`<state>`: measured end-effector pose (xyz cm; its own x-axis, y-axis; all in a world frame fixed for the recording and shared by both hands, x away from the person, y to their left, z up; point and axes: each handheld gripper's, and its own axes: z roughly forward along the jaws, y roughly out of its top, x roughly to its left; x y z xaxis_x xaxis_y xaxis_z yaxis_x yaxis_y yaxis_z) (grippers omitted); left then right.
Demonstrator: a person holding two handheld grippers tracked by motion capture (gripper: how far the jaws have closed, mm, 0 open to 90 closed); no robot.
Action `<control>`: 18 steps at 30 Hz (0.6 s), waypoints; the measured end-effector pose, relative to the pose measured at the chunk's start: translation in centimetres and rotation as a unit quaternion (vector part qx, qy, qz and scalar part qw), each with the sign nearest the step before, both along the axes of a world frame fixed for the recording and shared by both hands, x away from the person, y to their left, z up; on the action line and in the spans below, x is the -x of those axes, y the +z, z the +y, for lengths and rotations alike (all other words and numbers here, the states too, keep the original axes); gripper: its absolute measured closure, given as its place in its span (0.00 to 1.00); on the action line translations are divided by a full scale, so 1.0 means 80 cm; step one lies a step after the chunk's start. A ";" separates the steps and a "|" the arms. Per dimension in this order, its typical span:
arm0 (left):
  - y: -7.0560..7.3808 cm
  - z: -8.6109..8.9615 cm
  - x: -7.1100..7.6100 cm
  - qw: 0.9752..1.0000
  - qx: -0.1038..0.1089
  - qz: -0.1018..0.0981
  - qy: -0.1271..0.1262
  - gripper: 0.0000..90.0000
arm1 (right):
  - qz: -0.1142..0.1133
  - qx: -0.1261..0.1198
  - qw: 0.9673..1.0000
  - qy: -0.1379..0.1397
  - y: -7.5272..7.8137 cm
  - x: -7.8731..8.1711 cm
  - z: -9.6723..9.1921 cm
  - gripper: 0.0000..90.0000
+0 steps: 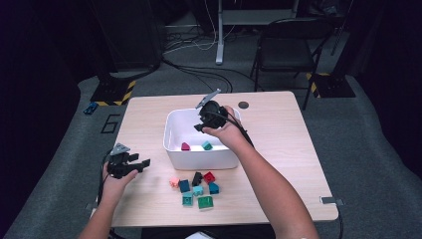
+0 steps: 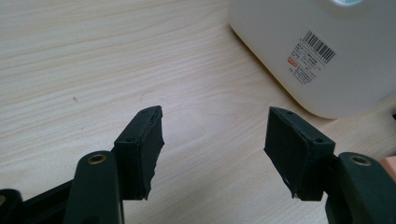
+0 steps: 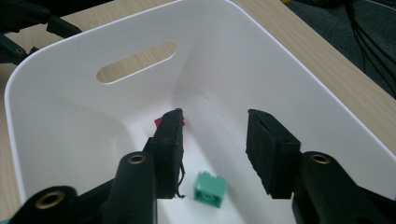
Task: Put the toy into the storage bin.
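My black right gripper point(image 3: 212, 149) hangs over a white bin point(image 3: 327, 112) holding a teal-green block point(image 3: 210, 186) and what looks like a magenta block point(image 1: 185, 146). The table point(image 2: 93, 56) is pale woodgrain.

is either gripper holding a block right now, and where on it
Nothing is held. The right gripper hangs open over the white bin, a teal block lying below; the left gripper is open over bare table.

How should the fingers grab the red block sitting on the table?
Probably from straight above, pinching the red block across its front and back faces. The black block crowds its left side and the blue block sits just below-right, so sideways room looks tight. The open left gripper is nearer.
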<state>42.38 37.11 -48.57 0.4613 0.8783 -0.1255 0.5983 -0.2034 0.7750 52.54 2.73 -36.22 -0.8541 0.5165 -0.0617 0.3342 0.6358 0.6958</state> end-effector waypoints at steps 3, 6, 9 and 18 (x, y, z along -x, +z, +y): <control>0.000 0.000 0.000 1.000 0.006 -0.002 0.005 0.41 | 0.004 0.001 1.000 0.000 0.010 0.011 -0.007 0.50; 0.002 0.000 0.001 1.000 0.006 -0.003 0.006 0.41 | 0.008 0.003 1.000 0.003 0.014 0.018 -0.010 0.48; 0.005 0.000 0.001 1.000 0.012 -0.009 0.018 0.41 | -0.008 -0.007 1.000 0.017 0.023 0.038 -0.017 0.48; 0.011 -0.001 0.002 0.999 0.020 -0.009 0.032 0.38 | -0.027 -0.034 0.999 0.003 0.038 0.073 -0.041 0.47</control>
